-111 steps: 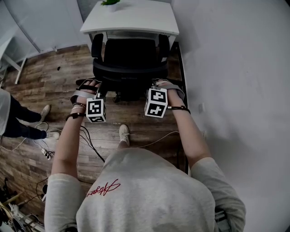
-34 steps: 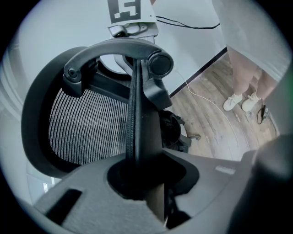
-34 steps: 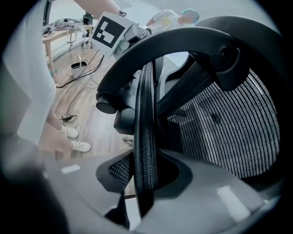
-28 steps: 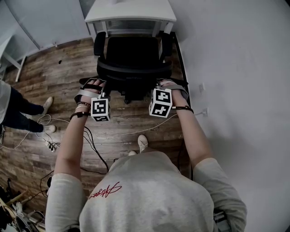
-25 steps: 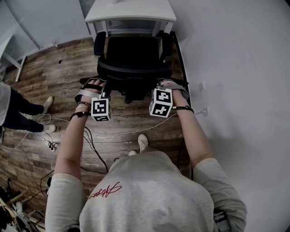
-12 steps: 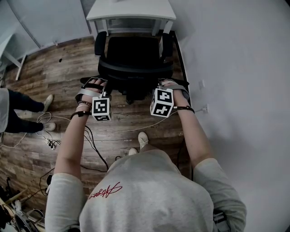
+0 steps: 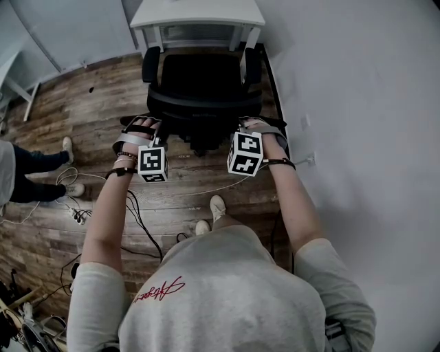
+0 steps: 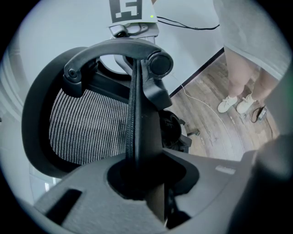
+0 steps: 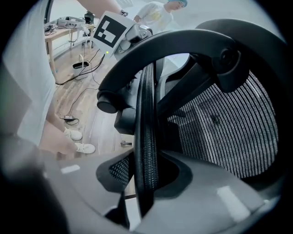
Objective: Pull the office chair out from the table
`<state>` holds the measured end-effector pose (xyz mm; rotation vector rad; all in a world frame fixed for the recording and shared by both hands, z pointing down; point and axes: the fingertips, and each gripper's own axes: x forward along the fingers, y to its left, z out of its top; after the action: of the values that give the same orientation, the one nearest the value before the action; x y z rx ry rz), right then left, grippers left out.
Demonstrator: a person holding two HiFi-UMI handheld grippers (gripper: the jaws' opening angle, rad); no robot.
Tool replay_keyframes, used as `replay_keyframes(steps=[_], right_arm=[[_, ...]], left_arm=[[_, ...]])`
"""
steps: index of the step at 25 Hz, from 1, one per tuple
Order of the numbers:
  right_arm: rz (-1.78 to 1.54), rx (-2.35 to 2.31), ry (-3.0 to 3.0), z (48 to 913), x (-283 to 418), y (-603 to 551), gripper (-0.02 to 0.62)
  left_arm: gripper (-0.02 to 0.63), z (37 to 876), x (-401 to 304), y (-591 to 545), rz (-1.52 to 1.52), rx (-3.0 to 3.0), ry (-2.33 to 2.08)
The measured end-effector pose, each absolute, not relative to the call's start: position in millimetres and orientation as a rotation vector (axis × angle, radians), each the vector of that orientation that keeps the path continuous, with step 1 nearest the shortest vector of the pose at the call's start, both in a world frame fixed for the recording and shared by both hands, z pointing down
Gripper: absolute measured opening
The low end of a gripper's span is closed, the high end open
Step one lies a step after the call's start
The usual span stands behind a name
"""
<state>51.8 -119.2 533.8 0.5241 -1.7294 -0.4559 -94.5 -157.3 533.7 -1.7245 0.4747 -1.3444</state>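
Observation:
The black office chair [image 7: 199, 86] stands on the wood floor with its seat front at the white table [image 7: 198, 12] at the top of the head view. My left gripper [image 7: 152, 129] is shut on the left end of the chair back's top rim [image 8: 136, 132], which runs between its jaws in the left gripper view. My right gripper [image 7: 242, 128] is shut on the right end of that rim [image 9: 146, 137]. The mesh back [image 9: 224, 132] fills much of both gripper views. In the head view my hands hide the fingertips.
A white wall [image 7: 357, 137] with outlets [image 7: 304, 124] runs close along the right. Cables [image 7: 137, 216] and a power strip [image 7: 75, 216] lie on the floor at my left. Another person's legs [image 7: 27, 175] are at the left edge. My own feet [image 7: 210, 213] stand behind the chair.
The chair and both grippers have come back from the table, which now sits higher in the head view. My feet have stepped back. Both grips are unchanged.

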Motion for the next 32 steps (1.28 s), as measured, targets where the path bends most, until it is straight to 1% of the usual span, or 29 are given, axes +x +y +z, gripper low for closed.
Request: replay_keyframes(steps=[32], right_arm=[[-0.467,0.518,-1.734,536,47,-53,0.100]], left_arm=[[0.068,535,-98,-89,-1.349,-1.725,0.485]])
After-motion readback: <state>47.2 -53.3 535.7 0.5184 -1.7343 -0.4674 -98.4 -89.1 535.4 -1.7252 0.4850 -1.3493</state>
